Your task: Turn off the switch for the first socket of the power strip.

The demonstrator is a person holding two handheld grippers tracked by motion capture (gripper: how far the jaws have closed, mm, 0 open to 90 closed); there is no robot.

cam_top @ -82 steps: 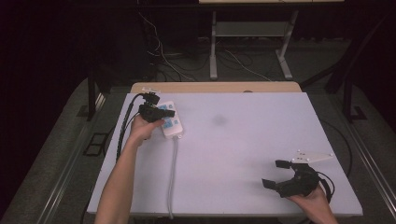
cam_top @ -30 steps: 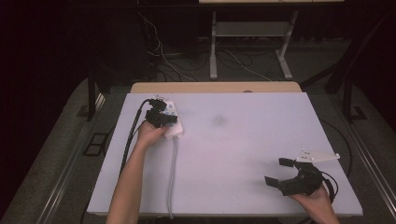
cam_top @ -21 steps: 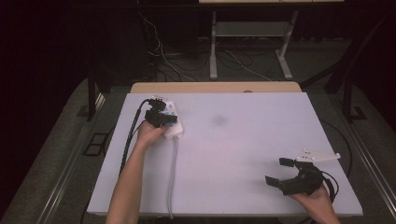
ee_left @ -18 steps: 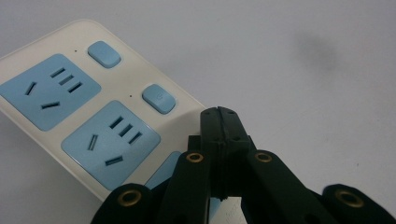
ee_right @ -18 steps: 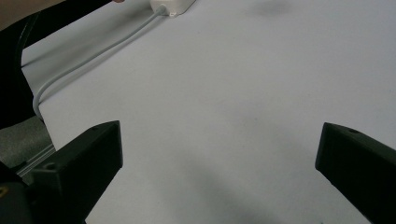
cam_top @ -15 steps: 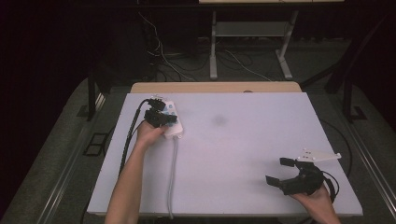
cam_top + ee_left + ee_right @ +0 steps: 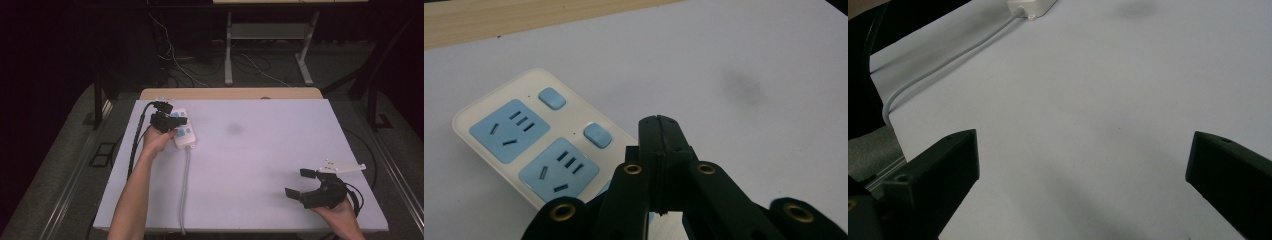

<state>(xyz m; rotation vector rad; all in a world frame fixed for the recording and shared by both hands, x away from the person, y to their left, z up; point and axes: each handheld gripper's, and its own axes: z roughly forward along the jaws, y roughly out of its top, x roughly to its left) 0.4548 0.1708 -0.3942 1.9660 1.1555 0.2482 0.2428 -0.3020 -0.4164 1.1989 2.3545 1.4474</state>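
White plastic power strip with pale blue sockets and blue buttons (image 7: pixel 181 131) – flat on the white tabletop (image 7: pixel 250 165), near its far left corner, white cord (image 7: pixel 184 190) trailing off toward the near edge. No containers anywhere on the surface.

Left gripper (image 7: pixel 169 121) directly over the strip, black jaws pressed tight together, nothing pinched between. In the left gripper view, closed jaw tips (image 7: pixel 659 131) poised just beside the second blue button (image 7: pixel 597 135), above the strip's right-hand edge; whether actually touching the plastic – cannot tell. Same view: two blue socket faces, each with its slots, and a further button (image 7: pixel 552 98) beyond, detail too small to make out from above.

Right gripper (image 7: pixel 302 184) well apart, down at the near right of the table, jaws spread wide and holding nothing, grey three-cornered plate on top. In the right gripper view, bare white surface between the two black jaws (image 7: pixel 1073 180), with the strip's cord end (image 7: pixel 1031 7) and the curving cord (image 7: pixel 943 65) far off at the top left. A faint grey smudge (image 7: pixel 234 129) on the tabletop past the strip.
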